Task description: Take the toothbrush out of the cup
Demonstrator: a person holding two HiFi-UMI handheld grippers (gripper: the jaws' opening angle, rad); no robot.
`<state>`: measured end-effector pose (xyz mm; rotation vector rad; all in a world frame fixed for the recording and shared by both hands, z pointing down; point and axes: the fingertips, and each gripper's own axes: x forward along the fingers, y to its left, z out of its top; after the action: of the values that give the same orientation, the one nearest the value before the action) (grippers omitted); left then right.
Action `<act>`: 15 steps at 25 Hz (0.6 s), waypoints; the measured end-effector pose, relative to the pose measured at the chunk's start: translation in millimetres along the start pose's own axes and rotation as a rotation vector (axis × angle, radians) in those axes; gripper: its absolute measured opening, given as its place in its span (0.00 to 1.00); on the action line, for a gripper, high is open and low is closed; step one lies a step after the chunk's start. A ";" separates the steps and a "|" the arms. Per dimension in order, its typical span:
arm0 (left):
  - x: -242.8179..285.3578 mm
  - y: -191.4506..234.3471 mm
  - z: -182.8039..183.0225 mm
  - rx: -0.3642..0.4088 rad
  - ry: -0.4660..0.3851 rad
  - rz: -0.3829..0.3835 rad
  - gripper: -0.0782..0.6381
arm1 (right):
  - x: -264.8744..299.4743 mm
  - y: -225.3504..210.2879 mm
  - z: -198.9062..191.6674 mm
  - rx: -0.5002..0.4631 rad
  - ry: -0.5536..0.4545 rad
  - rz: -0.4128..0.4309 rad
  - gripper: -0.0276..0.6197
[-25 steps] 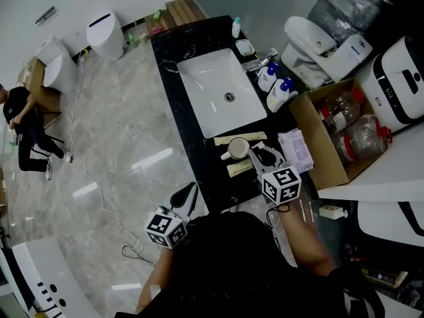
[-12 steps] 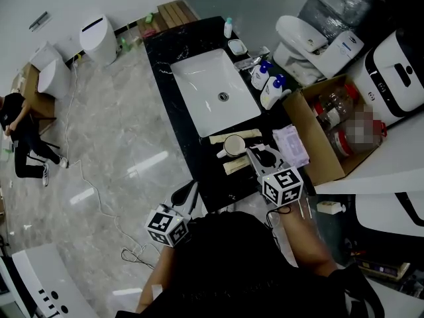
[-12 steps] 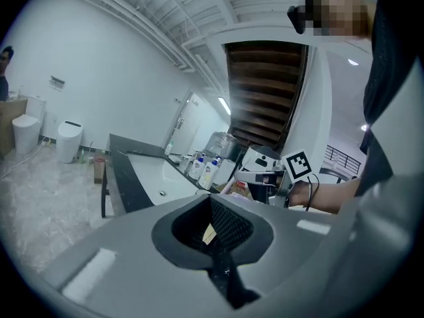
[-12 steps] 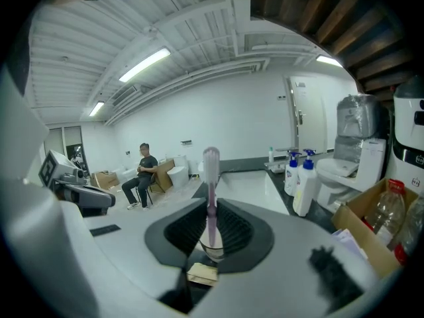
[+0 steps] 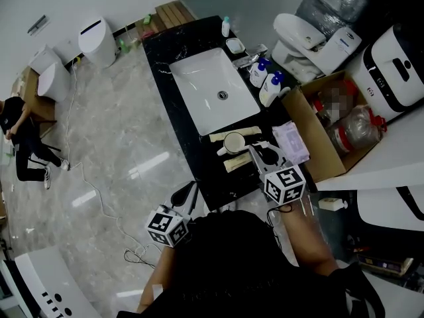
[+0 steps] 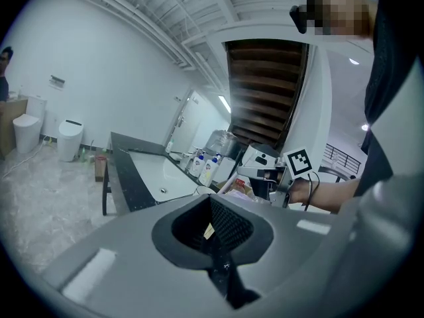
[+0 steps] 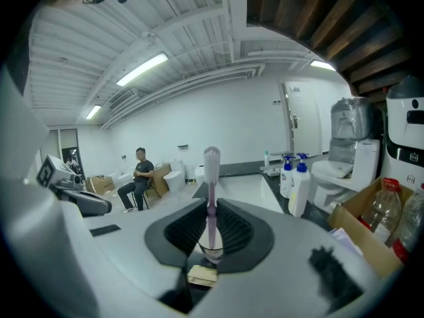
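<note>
- Two grippers here, but only the right gripper (image 7: 211, 225) matters. Its jaws are pinched onto the pinkish toothbrush (image 7: 211, 177), which stands upright between them.
- The toothbrush's lower end looks like it's still down in the white cup (image 5: 234, 142), on the black counter (image 5: 161, 45) just beside the sink (image 5: 212, 91).
- Compared with a second ago, barely anything has moved. The gripper's parked at the same spot by the cup, and the cup hasn't shifted. So I'd say the grab is done and the lift hasn't started.
- Left gripper (image 6: 213, 227) is closed on nothing, held off by the counter's near edge.
</note>
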<state>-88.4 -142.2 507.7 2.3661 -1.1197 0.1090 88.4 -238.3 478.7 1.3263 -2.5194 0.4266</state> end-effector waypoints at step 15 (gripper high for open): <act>6.7 -10.0 6.7 0.012 -0.006 -0.030 0.12 | -22.9 1.4 0.3 0.005 -0.013 -0.012 0.13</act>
<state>-77.5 -144.9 499.6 2.3942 -1.0891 0.0986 99.7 -220.4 469.9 1.3489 -2.5210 0.4233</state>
